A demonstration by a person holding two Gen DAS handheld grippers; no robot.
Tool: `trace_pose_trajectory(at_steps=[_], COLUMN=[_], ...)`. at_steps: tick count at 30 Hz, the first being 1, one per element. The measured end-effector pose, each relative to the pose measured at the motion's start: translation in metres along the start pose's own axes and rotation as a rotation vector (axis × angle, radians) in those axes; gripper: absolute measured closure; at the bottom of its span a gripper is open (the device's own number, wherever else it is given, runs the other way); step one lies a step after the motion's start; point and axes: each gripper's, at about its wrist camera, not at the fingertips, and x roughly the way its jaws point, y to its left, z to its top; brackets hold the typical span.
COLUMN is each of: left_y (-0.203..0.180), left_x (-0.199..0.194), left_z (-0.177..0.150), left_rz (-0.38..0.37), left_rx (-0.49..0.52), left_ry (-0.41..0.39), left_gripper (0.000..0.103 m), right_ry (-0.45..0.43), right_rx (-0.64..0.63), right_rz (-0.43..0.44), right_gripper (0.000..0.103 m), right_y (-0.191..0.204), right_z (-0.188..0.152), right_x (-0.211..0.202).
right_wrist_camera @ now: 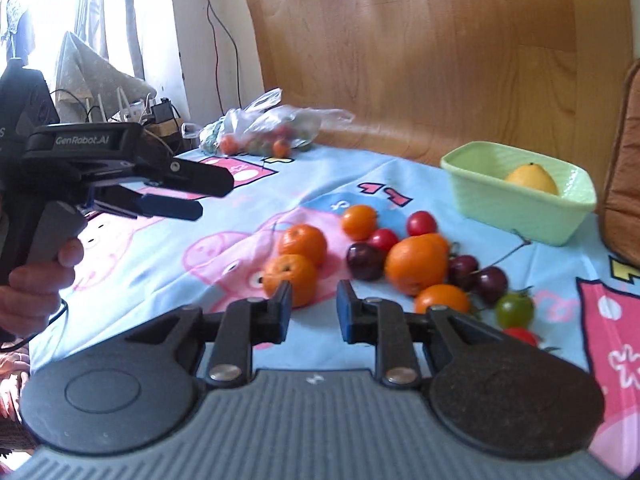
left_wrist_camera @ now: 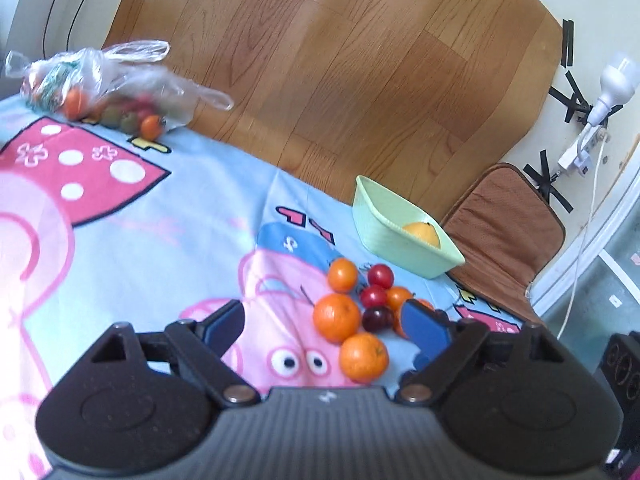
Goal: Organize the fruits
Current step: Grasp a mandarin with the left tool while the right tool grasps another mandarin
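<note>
A pile of loose fruit lies on the cartoon-print cloth: oranges (left_wrist_camera: 336, 317) (right_wrist_camera: 416, 266), small red tomatoes (left_wrist_camera: 380, 275) (right_wrist_camera: 421, 223), dark cherries (right_wrist_camera: 364, 261) and a green tomato (right_wrist_camera: 515, 310). A pale green basket (left_wrist_camera: 384, 224) (right_wrist_camera: 500, 204) behind the pile holds a yellow lemon (left_wrist_camera: 424, 234) (right_wrist_camera: 530, 178). My left gripper (left_wrist_camera: 322, 308) (right_wrist_camera: 216, 198) is open wide just short of the pile, with nothing held. My right gripper (right_wrist_camera: 314, 294) has its jaws narrowly apart and empty, with an orange (right_wrist_camera: 290, 278) just beyond its left finger.
A clear plastic bag (left_wrist_camera: 100, 80) (right_wrist_camera: 272, 128) with more small fruit lies at the far left of the cloth. A wooden board stands behind the table. A brown cushion (left_wrist_camera: 500, 232) sits to the right of the basket. A person's hand (right_wrist_camera: 36, 284) holds the left gripper.
</note>
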Motion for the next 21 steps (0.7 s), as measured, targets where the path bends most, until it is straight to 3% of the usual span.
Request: trace_pose_trajectory(at_steps=[2, 4, 8, 10, 12, 15, 19, 21], left_y=[0.003, 0.008, 0.013, 0.009, 0.0, -0.02, -0.041, -0.044], left_x=[-0.004, -0.005, -0.009, -0.002, 0.008, 0.028, 0.062, 0.075], left_z=[-0.008, -0.01, -0.009, -0.003, 0.003, 0.008, 0.004, -0.002], left_rz=[0.005, 0.005, -0.004, -0.013, -0.02, -0.016, 0.047, 0.072], left_rx=[-0.002, -0.019, -0.045, -0.036, 0.002, 0.078, 0.183, 0.207], left_ry=[-0.005, 0.0, -0.02, -0.011, 0.002, 0.027, 0.07, 0.091], left_gripper=[0.015, 0.016, 0.017, 0.018, 0.02, 0.02, 0.02, 0.028], right_ry=[0.014, 0.019, 0.032, 0.041, 0.058, 0.052, 0.049, 0.045], right_rx=[-0.004, -0.024, -0.021, -0.032, -0.019, -0.026, -0.012, 0.008], right_rz=[0.002, -0.018, -0.018, -0.021, -0.031, -0.074, -0.096, -0.078], right_gripper=[0.071, 0.058, 0.055, 0.056, 0.065, 0.065, 0.064, 0.064], right_y=[0.008, 0.012, 0.014, 0.014, 0.012, 0.005, -0.009, -0.014], right_z=[0.002, 0.005, 0.005, 0.004, 0.003, 0.0, -0.013, -0.017], right_x=[0.007, 0.017, 0.03, 0.039, 0.039, 0.027, 0.011, 0.008])
